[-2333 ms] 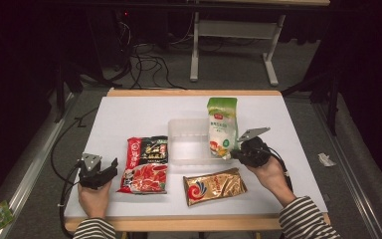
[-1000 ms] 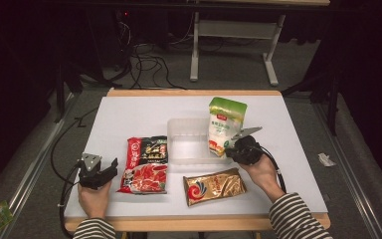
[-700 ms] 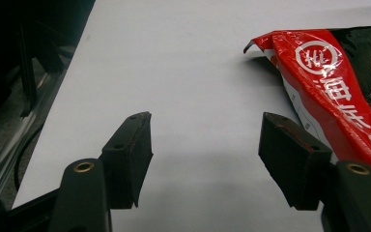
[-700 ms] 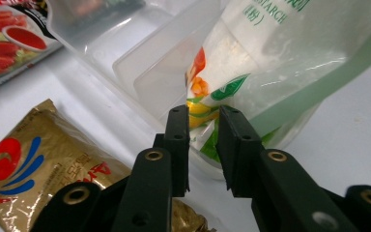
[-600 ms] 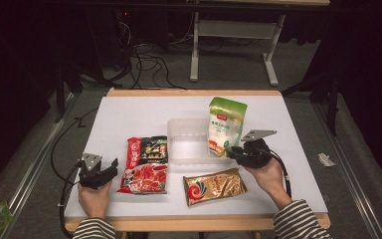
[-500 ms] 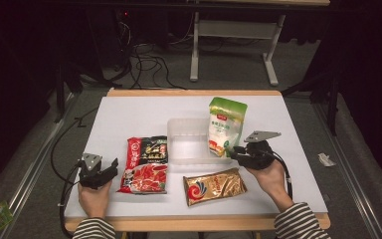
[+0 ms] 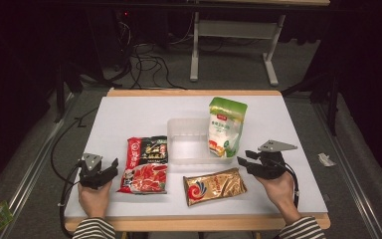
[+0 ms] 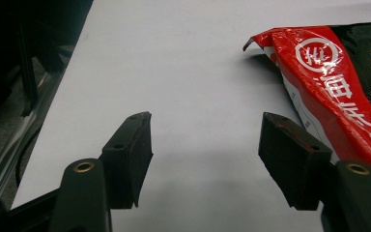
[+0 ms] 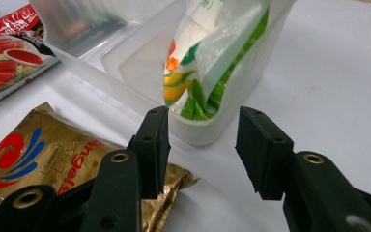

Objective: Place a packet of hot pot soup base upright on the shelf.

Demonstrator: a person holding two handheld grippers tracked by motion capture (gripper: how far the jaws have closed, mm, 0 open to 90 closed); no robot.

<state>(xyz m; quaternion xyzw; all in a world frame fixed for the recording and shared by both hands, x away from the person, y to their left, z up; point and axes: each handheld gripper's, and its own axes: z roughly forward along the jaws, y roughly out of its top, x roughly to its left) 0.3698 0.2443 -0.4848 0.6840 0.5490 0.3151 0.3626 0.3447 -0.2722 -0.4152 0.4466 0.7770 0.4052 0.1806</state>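
at the table centre: a clear plastic tub (image 7: 193, 141) is sitting on the white table (image 7: 129, 112), with a green-and-white pouch (image 7: 225, 128) standing upright in its right end.
tipping risk: the pouch is leaning against the tub wall and rising well above the rim; a knock from the right gripper (image 7: 247, 158) is likely to be toppling it out.
tub contents: the pouch alone is occupying the tub (image 9: 207, 96); the rest is looking empty.
right gripper jaws: standing apart, gripping nothing, just beside the tub corner.
crowding risk: the gold packet (image 7: 215, 185) is lying under the right jaws and could be getting snagged.
left gripper (image 7: 110, 167) jaws: spread wide, holding nothing, next to the red packet (image 7: 145, 164).
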